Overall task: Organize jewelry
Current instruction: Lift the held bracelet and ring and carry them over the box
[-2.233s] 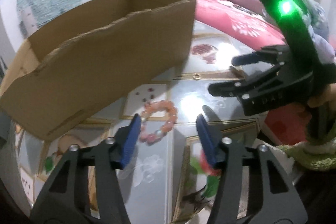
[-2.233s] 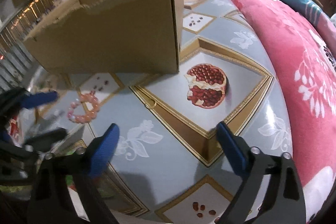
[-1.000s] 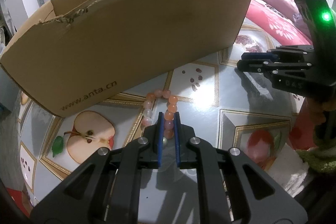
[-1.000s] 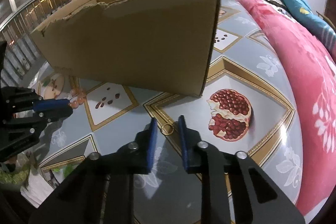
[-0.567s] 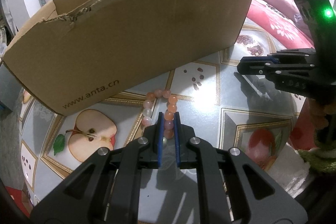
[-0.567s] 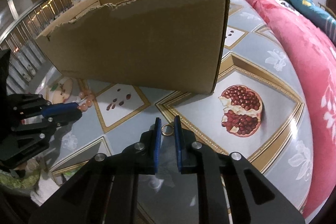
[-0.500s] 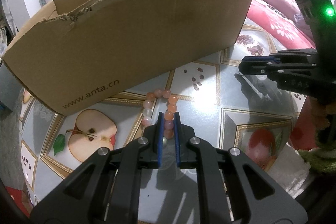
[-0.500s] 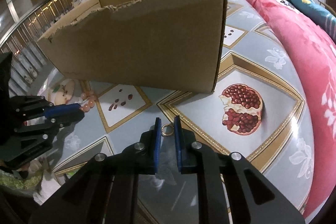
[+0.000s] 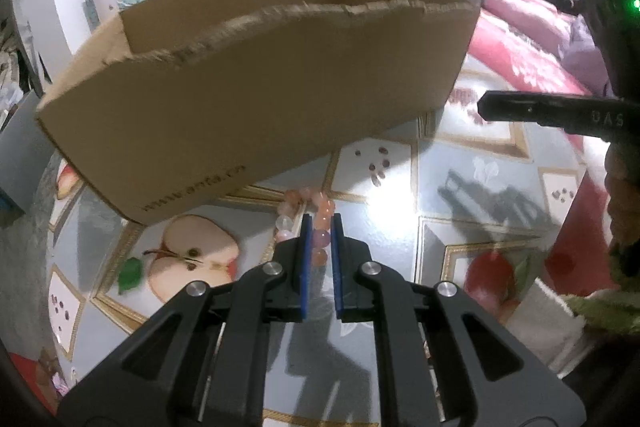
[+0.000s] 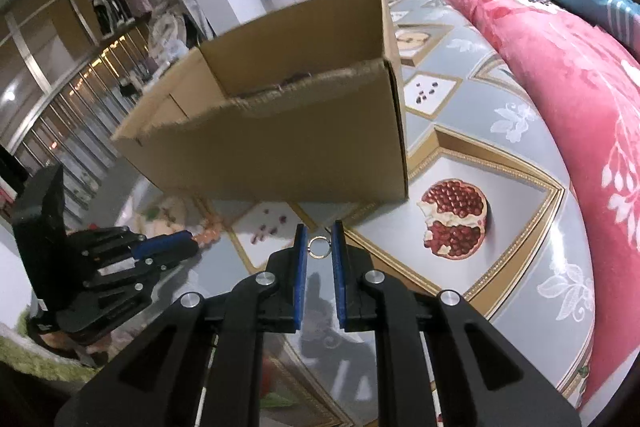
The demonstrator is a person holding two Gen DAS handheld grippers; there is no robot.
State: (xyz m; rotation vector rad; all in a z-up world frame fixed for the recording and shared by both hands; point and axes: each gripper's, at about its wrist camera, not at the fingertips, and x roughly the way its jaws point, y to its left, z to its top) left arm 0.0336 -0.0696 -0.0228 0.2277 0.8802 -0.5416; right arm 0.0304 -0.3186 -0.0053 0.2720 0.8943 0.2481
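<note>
My left gripper (image 9: pixel 319 223) is shut on a pink bead bracelet (image 9: pixel 316 223) and holds it in front of the open cardboard box (image 9: pixel 256 99); the loop hangs from the blue pads above the table. My right gripper (image 10: pixel 319 231) is shut on a small gold ring (image 10: pixel 319 247) just before the box's near right corner (image 10: pixel 394 147). The left gripper also shows at the left of the right wrist view (image 10: pixel 188 243), and the shut right gripper at the right of the left wrist view (image 9: pixel 486 107).
The box stands on a glossy table (image 10: pixel 500 155) printed with fruit pictures. A pink flowered quilt (image 10: pixel 560 75) lies along the table's right side. A green cloth (image 9: pixel 592 311) sits at the table's near edge. A balcony railing (image 10: pixel 60 123) is at the left.
Both grippers have lifted with their pieces: the bracelet and the ring have come up off the table, and the box's open top now shows in both views.
</note>
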